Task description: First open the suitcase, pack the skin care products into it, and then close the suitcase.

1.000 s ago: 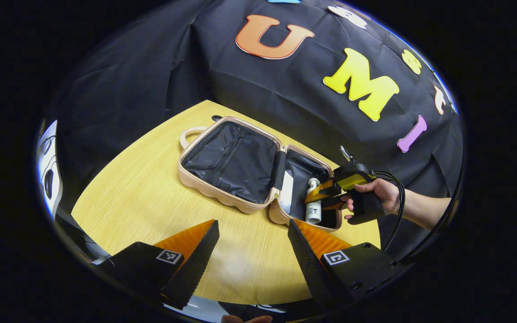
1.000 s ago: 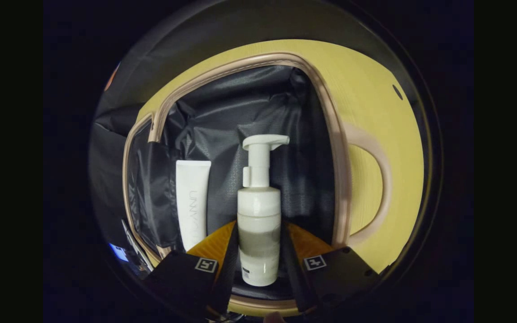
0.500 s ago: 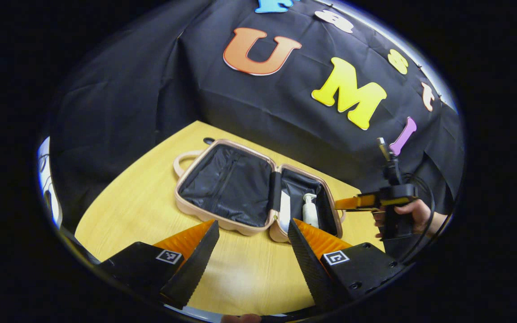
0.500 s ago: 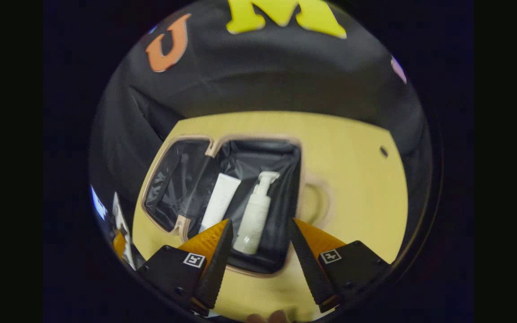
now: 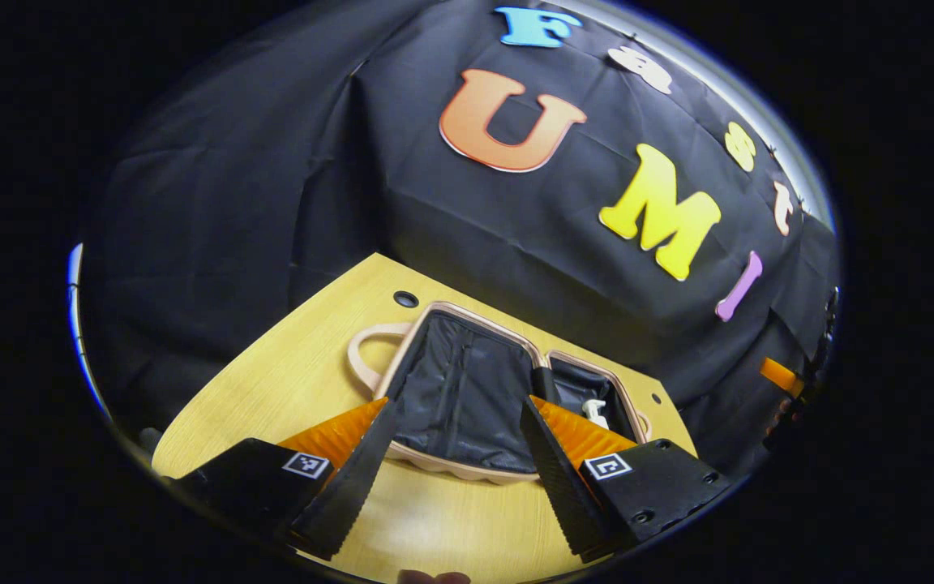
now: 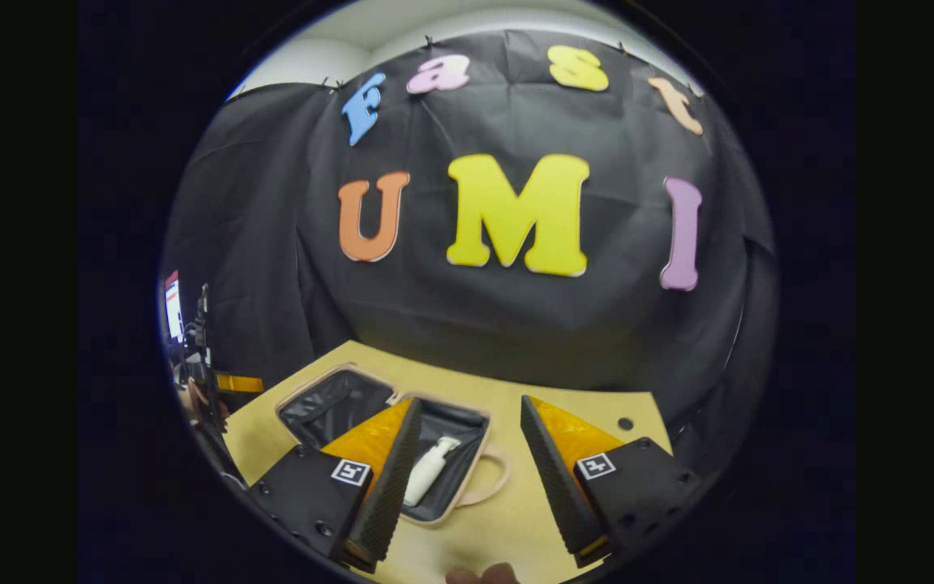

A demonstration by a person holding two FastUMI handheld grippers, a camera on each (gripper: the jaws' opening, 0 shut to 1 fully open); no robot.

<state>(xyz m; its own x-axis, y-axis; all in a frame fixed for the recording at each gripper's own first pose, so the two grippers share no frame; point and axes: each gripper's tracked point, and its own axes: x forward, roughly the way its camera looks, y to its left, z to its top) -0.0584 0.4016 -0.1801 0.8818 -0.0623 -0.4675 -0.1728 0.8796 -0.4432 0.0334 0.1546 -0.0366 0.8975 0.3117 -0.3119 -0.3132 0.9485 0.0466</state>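
Suitcase (image 6: pixel 337 405): open flat on desk (image 6: pixel 548 405), pump bottle (image 6: pixel 426 472) lying in its right-hand half. Right gripper (image 6: pixel 464 478): fingers apart, empty, now withdrawn high after releasing bottle. Left gripper (image 5: pixel 455 478): fingers apart, suitcase at 12 o'clock. Packing appears done; closing remains.

In the left gripper view, the near rim of the suitcase (image 5: pixel 467 405) is partly covered by the left gripper (image 5: pixel 455 454) and its open jaws. Of the pump bottle (image 5: pixel 594 410) only the head is seen; its body is hidden behind the right-hand finger. The other gripper (image 5: pixel 779 377) is cut off at the picture's right edge, so its jaws cannot be judged.

In the right gripper view, part of the suitcase (image 6: pixel 329 401) is covered by the right gripper (image 6: pixel 463 478), and the pump bottle (image 6: pixel 426 472) is partly overlapped by one finger. The near edge of the counter (image 6: pixel 548 389) is cut off below.
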